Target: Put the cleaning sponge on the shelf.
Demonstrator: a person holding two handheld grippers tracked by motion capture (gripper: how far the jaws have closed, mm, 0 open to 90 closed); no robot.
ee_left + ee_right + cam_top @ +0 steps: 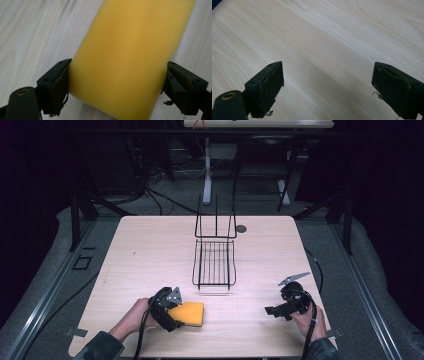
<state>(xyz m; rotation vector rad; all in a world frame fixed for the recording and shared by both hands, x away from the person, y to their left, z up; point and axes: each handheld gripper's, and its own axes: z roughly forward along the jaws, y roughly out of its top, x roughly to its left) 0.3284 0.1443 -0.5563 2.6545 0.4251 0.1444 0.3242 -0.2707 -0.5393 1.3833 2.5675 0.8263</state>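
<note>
Yellow sponge (127,57) on tabletop (150,250): soft, light, likely compressible; left gripper (117,82) fingers flank long sides, touching, squeeze unclear; right gripper (327,85) spread, empty.

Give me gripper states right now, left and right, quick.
Left gripper: jaws closed against both sides of the yellow sponge, which lies on the table.
Right gripper: open, nothing between the jaws, bare tabletop beneath.

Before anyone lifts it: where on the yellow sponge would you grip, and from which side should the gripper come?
Grip the yellow sponge across its narrower width, on its two long sides, coming from its near-left end, where the left gripper already straddles it. It lies flat on the table, and its soft foam should give slightly under the jaws.
</note>
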